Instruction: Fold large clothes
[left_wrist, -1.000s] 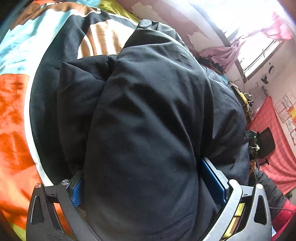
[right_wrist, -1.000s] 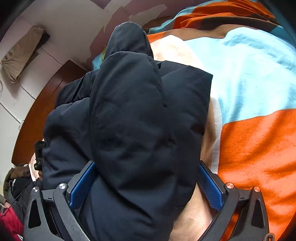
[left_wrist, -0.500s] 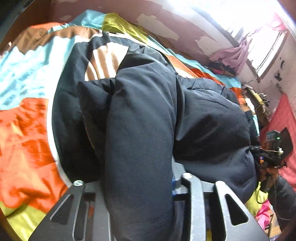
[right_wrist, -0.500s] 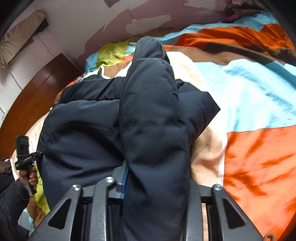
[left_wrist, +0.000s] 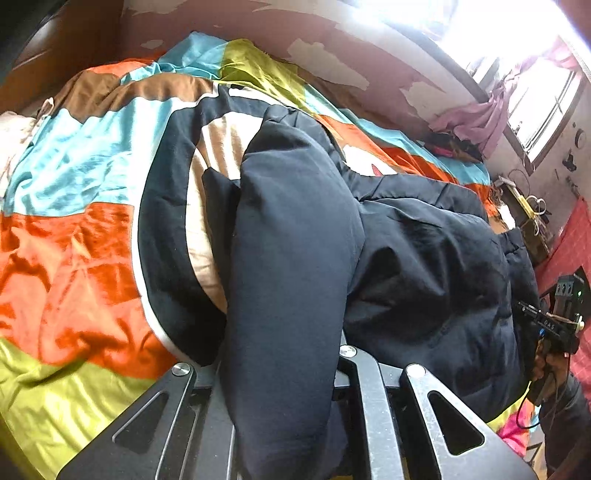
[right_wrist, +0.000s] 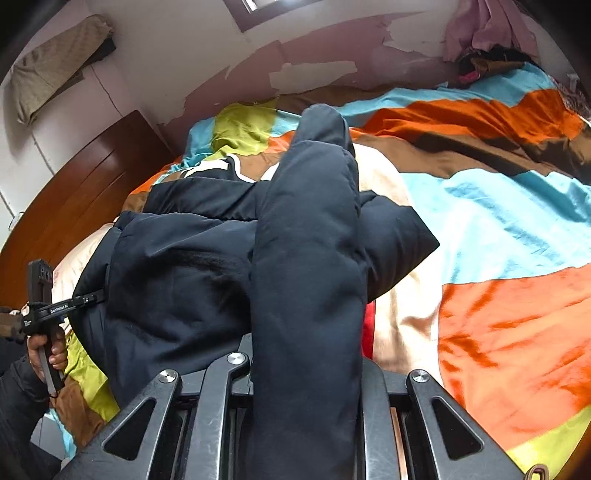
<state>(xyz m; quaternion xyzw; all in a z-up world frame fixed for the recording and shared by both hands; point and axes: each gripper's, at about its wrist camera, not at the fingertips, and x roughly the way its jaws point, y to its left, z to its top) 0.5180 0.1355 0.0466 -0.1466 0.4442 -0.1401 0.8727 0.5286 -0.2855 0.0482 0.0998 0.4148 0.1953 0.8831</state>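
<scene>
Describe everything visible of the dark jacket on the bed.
The dark jacket is a puffy, padded navy-black coat of smooth matte fabric, lying spread over the multicoloured bedspread. Its body rests crumpled on the bed, while two padded folds are lifted toward the cameras: the left tongs are shut on one, the right tongs on the other. Each raised fold runs up the middle of its view, draped over the coat's body. No zip, hood or label is visible.

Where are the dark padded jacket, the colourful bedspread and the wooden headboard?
dark padded jacket (left_wrist: 424, 266): left wrist view, on its puffy body.
colourful bedspread (right_wrist: 517, 229): right wrist view, on a light blue patch.
wooden headboard (right_wrist: 74, 199): right wrist view, on its brown panel.
</scene>
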